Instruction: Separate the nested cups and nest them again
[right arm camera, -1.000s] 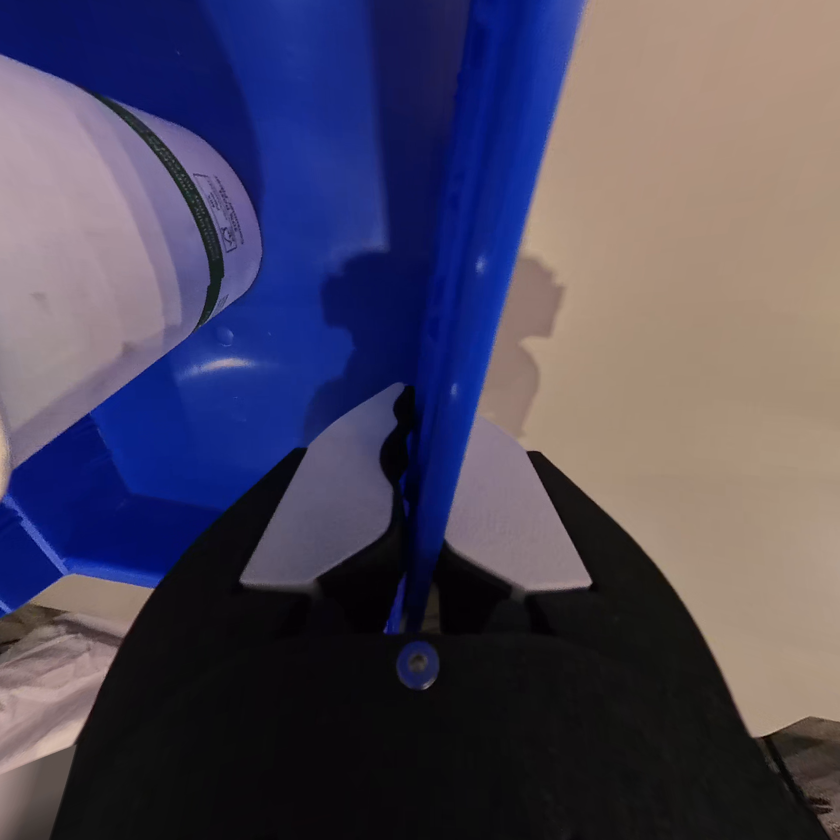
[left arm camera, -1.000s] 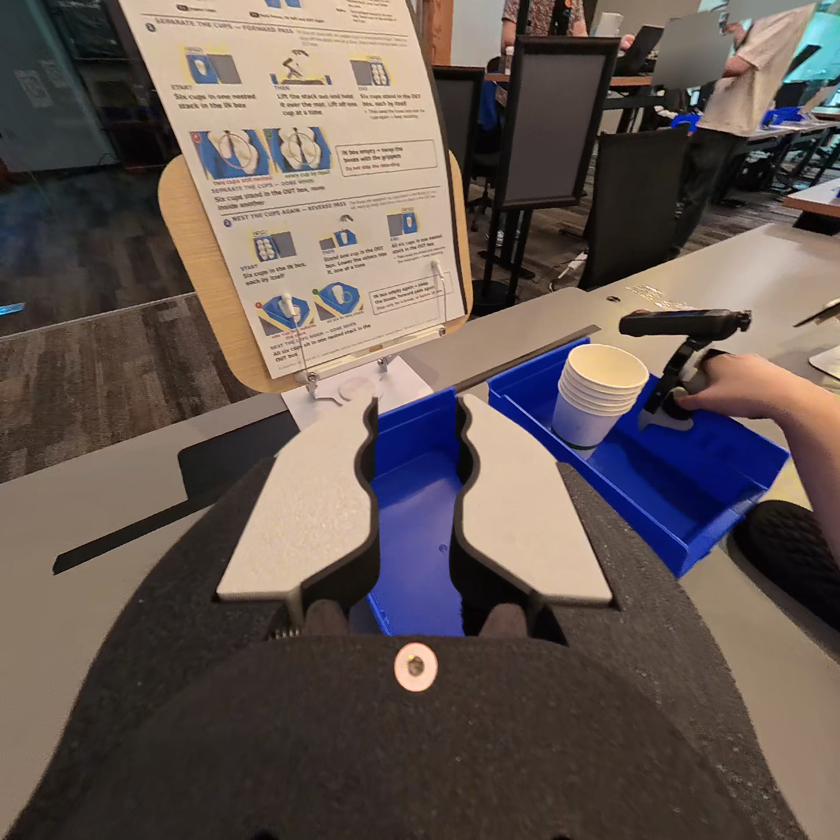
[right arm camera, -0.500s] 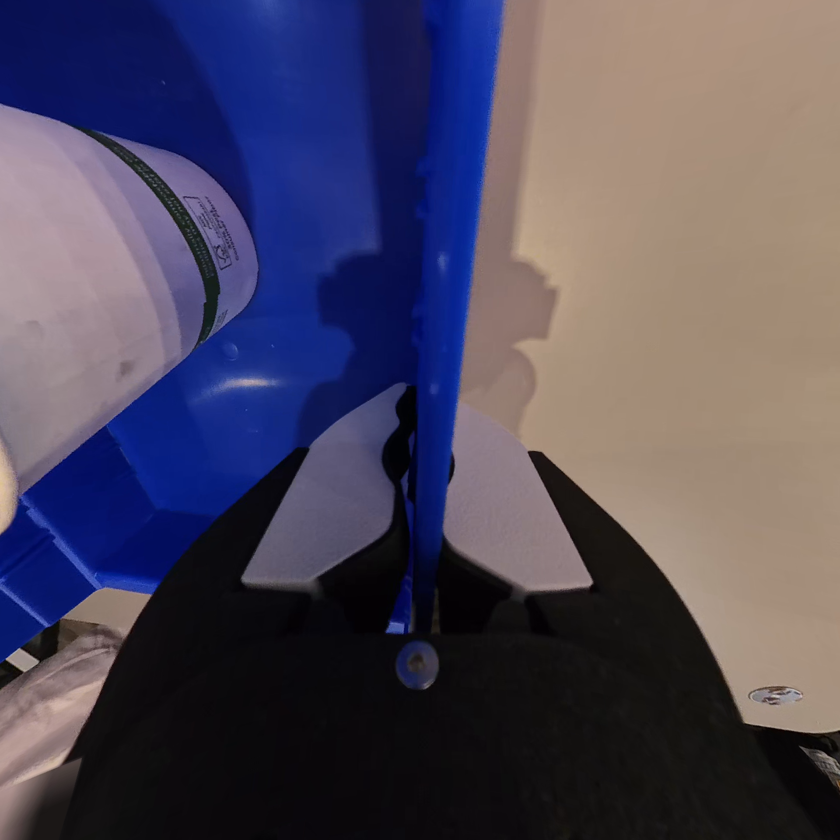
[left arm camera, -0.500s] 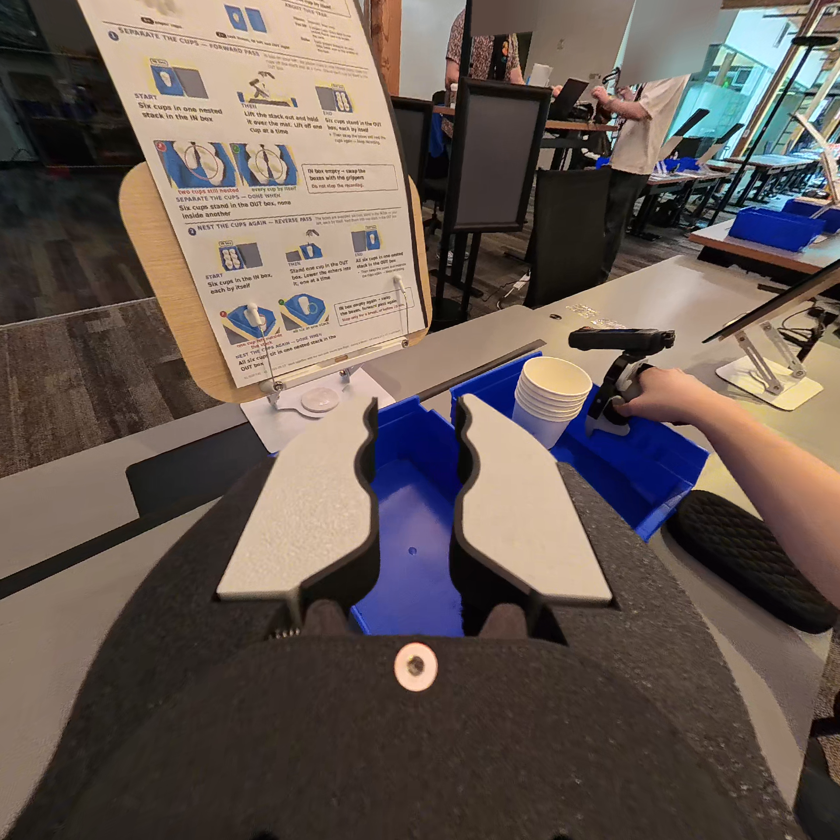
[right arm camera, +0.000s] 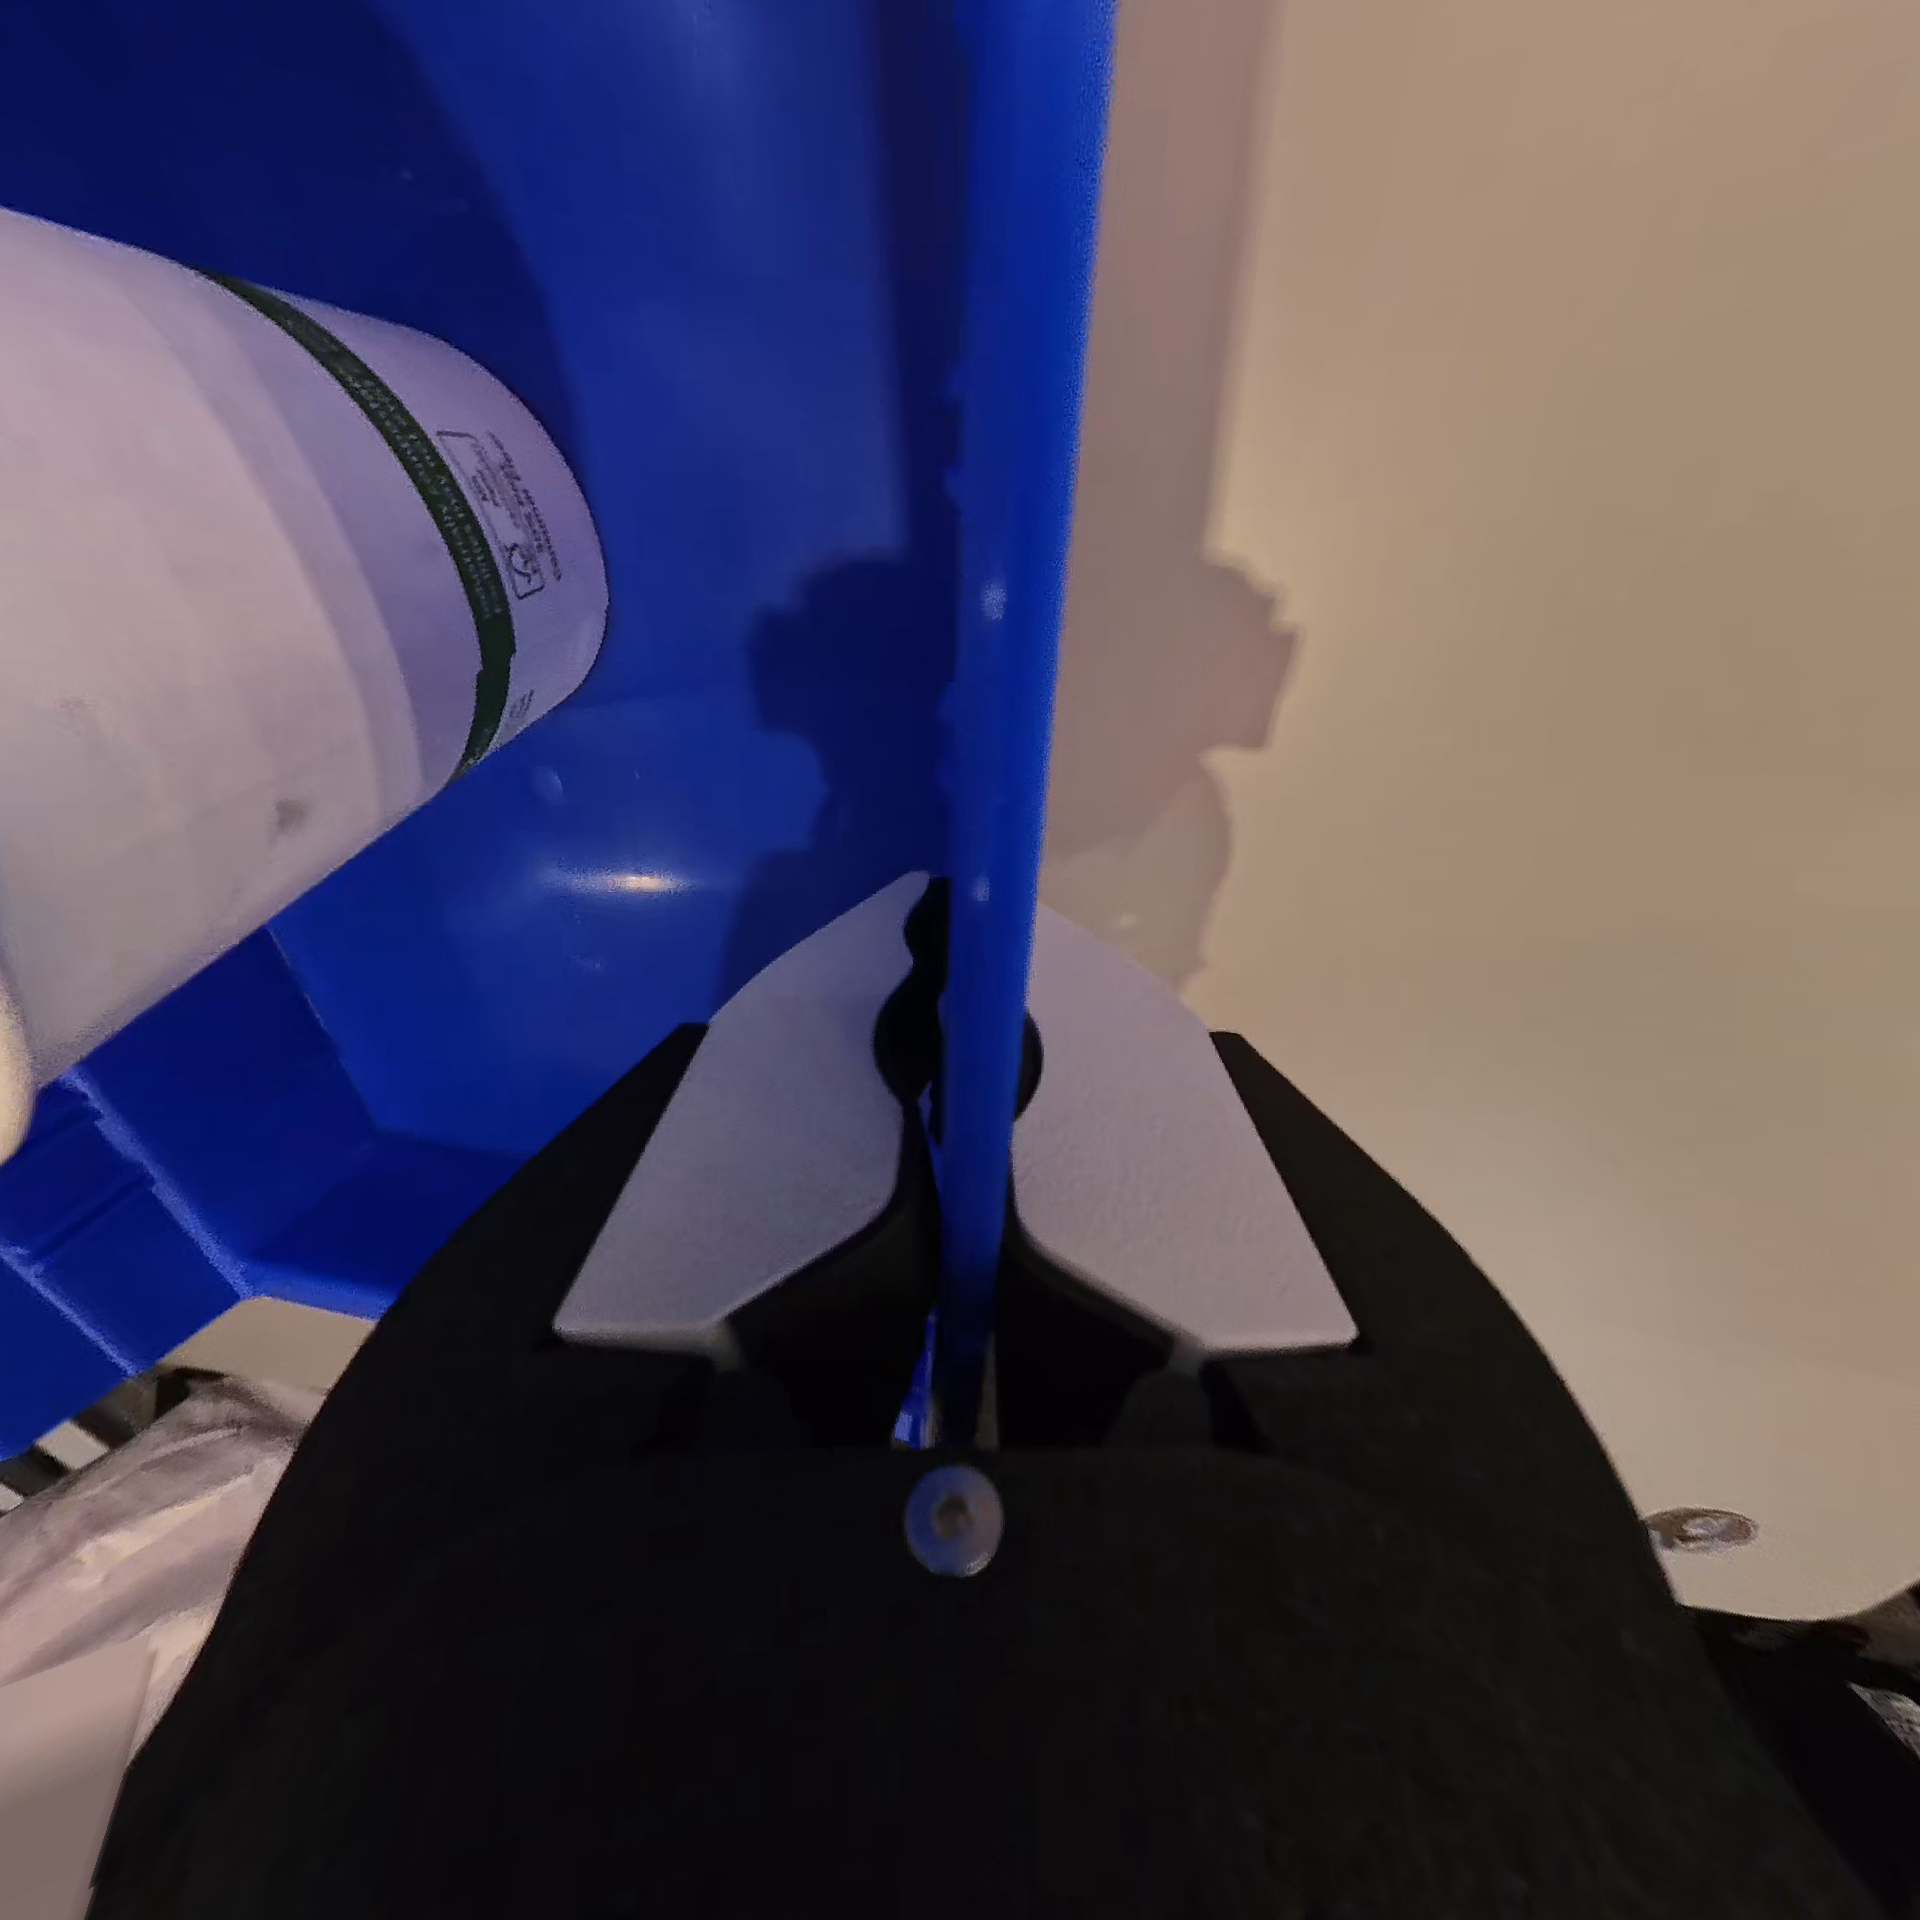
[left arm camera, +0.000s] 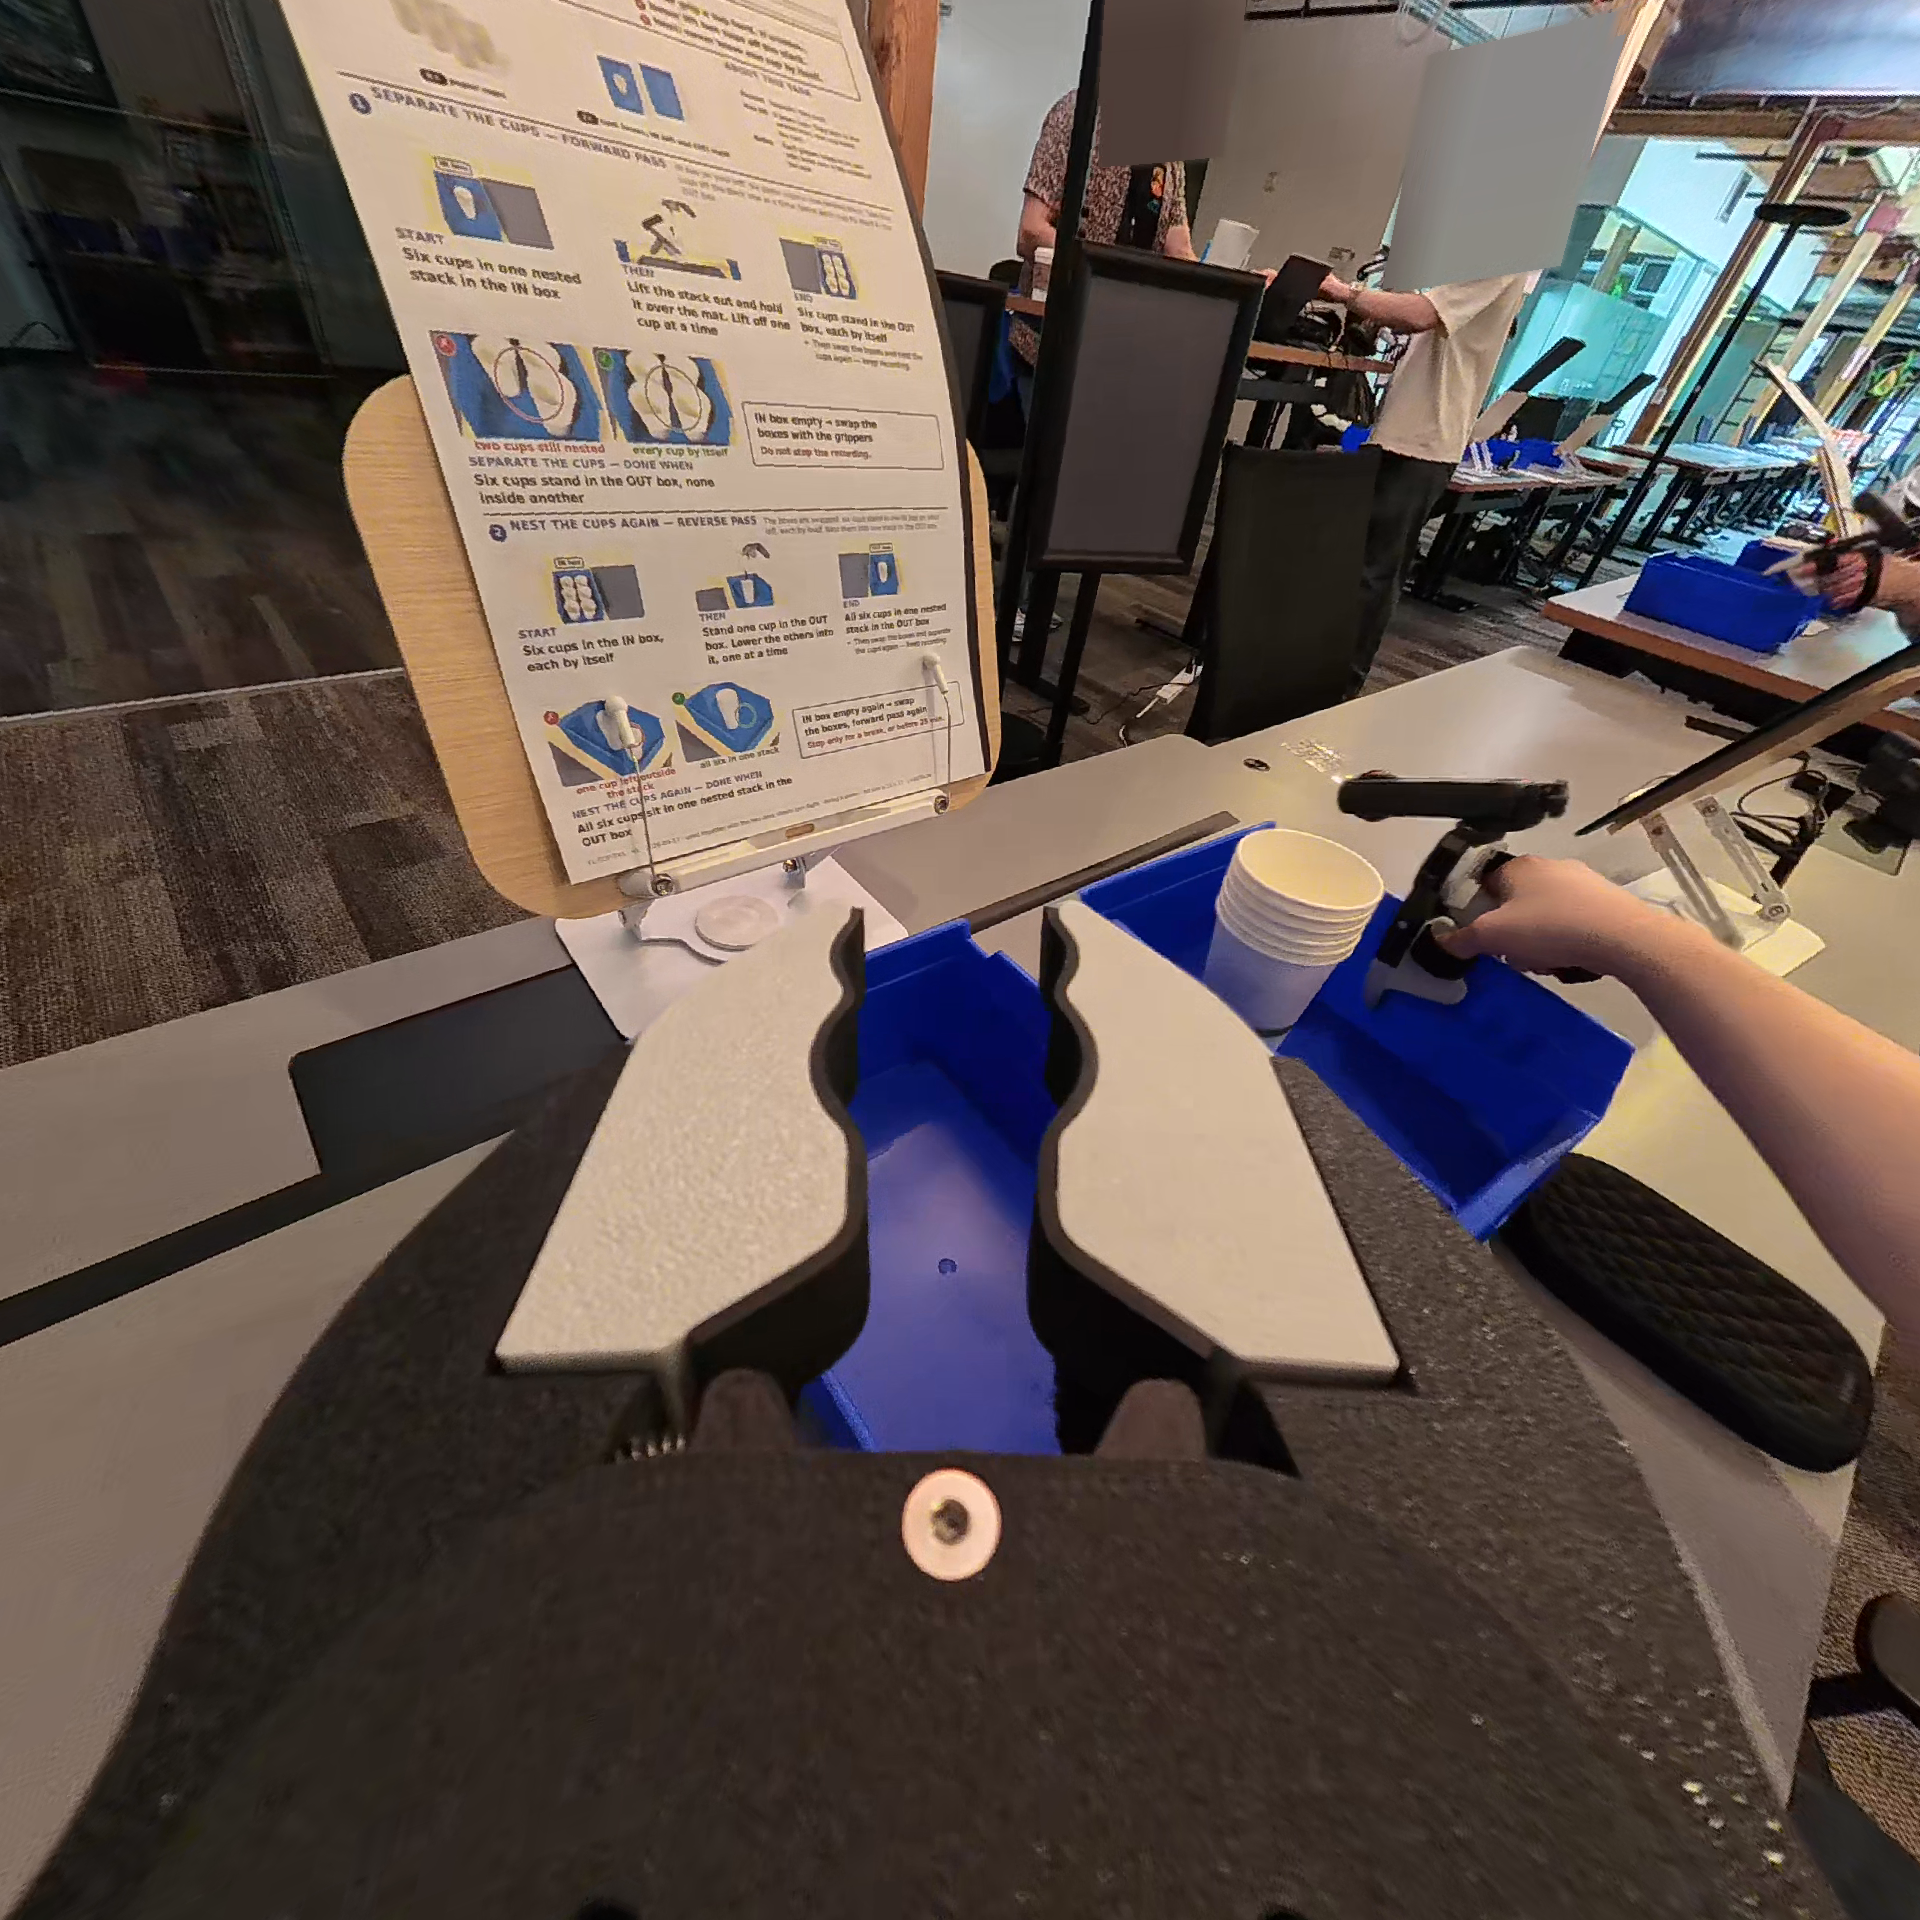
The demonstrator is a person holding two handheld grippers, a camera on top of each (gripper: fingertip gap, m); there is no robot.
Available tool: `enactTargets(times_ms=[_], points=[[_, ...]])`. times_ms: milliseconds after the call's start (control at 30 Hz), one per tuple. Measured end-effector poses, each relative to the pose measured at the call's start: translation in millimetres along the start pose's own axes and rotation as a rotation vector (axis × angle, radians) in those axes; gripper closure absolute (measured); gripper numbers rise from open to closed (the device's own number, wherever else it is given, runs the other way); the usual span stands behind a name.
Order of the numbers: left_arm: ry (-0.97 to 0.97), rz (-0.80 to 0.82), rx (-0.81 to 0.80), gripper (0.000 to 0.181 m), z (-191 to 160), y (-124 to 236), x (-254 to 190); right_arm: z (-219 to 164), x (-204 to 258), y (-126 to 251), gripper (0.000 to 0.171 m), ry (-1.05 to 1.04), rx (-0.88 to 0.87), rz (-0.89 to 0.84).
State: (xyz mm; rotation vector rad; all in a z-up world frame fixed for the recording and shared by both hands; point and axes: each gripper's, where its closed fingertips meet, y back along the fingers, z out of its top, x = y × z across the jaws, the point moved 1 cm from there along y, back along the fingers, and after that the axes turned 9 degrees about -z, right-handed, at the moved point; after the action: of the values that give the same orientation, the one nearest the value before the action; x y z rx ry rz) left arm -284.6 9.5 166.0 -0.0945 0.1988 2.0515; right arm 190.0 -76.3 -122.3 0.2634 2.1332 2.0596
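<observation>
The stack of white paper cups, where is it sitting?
In the left wrist view the stack of white paper cups stands in the right blue plastic bin, beside the right gripper.

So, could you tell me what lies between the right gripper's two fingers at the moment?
The right wrist view shows the right gripper shut on the side wall of the blue bin that holds the stack of cups.

Cup stack [left arm camera: 1288, 935] crowding right bin [left arm camera: 1455, 1101]; left bin [left arm camera: 935, 1039] open.

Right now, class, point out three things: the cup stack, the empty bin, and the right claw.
cup stack [left arm camera: 1294, 914], left wrist view, on the stacked rims.
empty bin [left arm camera: 951, 1226], left wrist view, on its bare floor.
right claw [right arm camera: 982, 1049], right wrist view, midway between its fingertips, on the clamped bin wall.
</observation>
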Motion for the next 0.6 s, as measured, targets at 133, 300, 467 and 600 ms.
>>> enactTargets(times_ms=[133,300,467,600], points=[[0.005,0.009,-0.012,0.149,2,5,4,-6,-12,11,0.166,-0.014,-0.018,0.038],[-0.01,0.068,-0.016,0.149,5,21,13,-8,-18,46,0.166,-0.035,-0.058,0.076],[-0.013,0.113,-0.065,0.149,14,40,17,-6,-5,112,0.166,0.012,-0.06,0.014],[-0.028,0.115,-0.107,0.15,21,55,9,5,36,168,0.166,0.084,-0.092,-0.033]])
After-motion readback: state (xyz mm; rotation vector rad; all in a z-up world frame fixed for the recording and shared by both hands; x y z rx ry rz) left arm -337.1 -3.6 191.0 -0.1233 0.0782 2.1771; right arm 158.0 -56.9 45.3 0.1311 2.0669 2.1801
